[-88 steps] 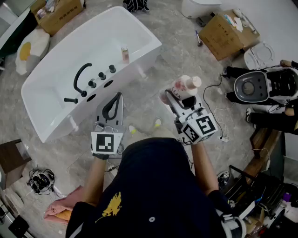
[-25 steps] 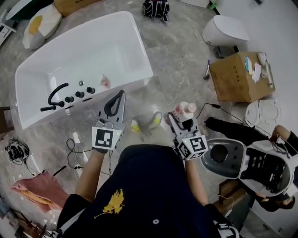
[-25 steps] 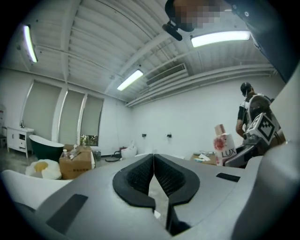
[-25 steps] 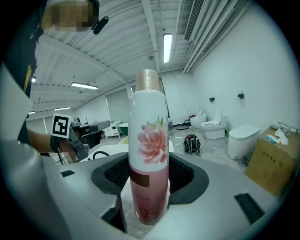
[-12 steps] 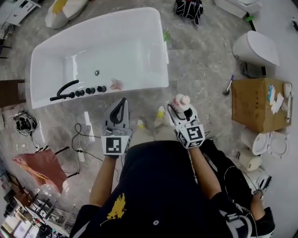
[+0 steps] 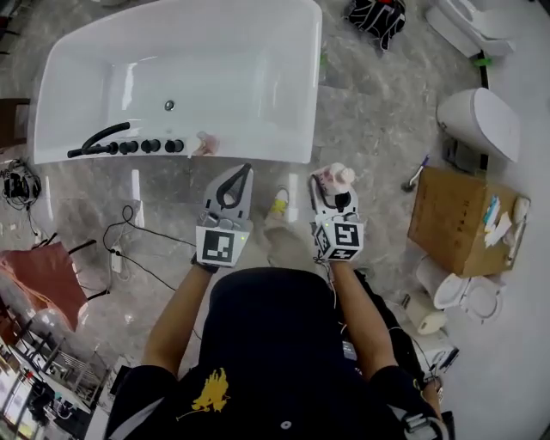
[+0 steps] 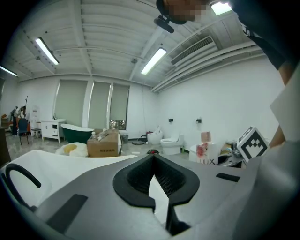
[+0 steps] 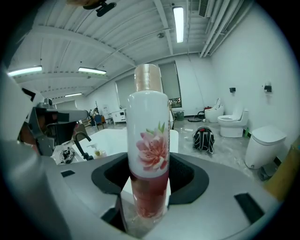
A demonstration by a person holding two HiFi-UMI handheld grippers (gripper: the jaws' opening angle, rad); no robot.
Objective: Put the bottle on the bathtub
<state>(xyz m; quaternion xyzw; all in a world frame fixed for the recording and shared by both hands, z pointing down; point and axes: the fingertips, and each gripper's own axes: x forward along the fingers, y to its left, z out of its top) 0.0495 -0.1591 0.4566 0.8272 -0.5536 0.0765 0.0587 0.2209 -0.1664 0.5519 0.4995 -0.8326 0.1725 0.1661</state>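
Grey marbled floor (image 6: 369, 112), white bathtub (image 6: 314, 86), toilet (image 6: 477, 120), cardboard box (image 6: 455, 219). Flower-printed bottle (image 8: 149, 150) clamped in right gripper (image 6: 331, 185), near tub corner, seemingly not touching; left gripper (image 6: 243, 170) closed, empty.

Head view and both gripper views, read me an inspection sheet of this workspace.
Surface: grey marbled floor; white bathtub stands on it.
Job's things: flowered bottle upright in right claw, not yet on bathtub.
Clutter: cardboard box, black backpack, red cloth.
Grippers: right claw shut on bottle; left claw shut, empty.
Cables: black cable on floor.
Surroundings: toilet; black faucet on bathtub.
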